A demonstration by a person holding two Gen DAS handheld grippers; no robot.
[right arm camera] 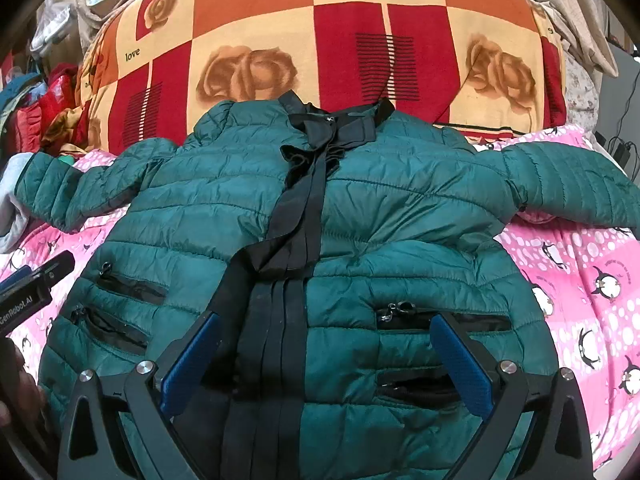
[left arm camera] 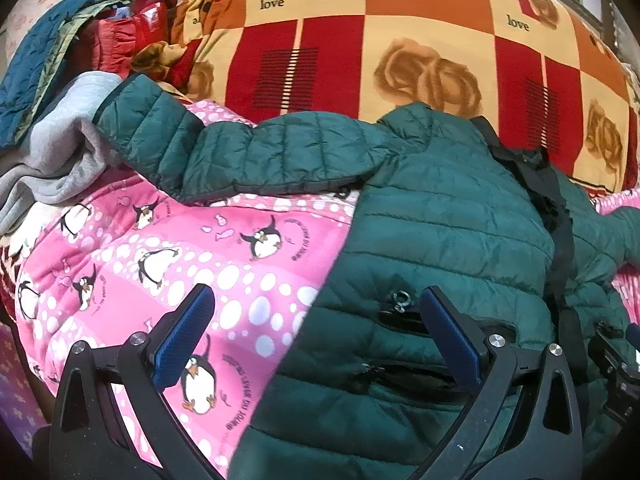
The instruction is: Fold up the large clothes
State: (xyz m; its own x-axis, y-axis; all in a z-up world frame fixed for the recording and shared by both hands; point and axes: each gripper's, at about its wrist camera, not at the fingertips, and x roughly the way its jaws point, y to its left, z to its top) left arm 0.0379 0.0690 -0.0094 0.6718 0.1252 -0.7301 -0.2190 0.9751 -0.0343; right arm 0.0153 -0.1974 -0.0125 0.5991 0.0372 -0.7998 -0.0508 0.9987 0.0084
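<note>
A dark green quilted puffer jacket [right arm camera: 360,216] lies face up on the pink penguin bedspread [right arm camera: 580,280], both sleeves spread out sideways. A black ruffled placket [right arm camera: 296,216] runs down its middle, with zip pockets on each side. My right gripper [right arm camera: 324,340] is open, hovering above the jacket's lower front. My left gripper [left arm camera: 316,320] is open above the jacket's left hem edge [left arm camera: 400,280], one finger over the bedspread [left arm camera: 180,260]. The jacket's left sleeve [left arm camera: 240,152] stretches left. The left gripper's body [right arm camera: 28,296] shows at the right wrist view's left edge.
A large rose-patterned blanket roll [right arm camera: 320,40] with "love" print lies behind the jacket. A grey sweatshirt [left arm camera: 60,148] and a pile of red and blue clothes [left arm camera: 100,32] sit at the left. Cables [right arm camera: 624,128] hang at the far right.
</note>
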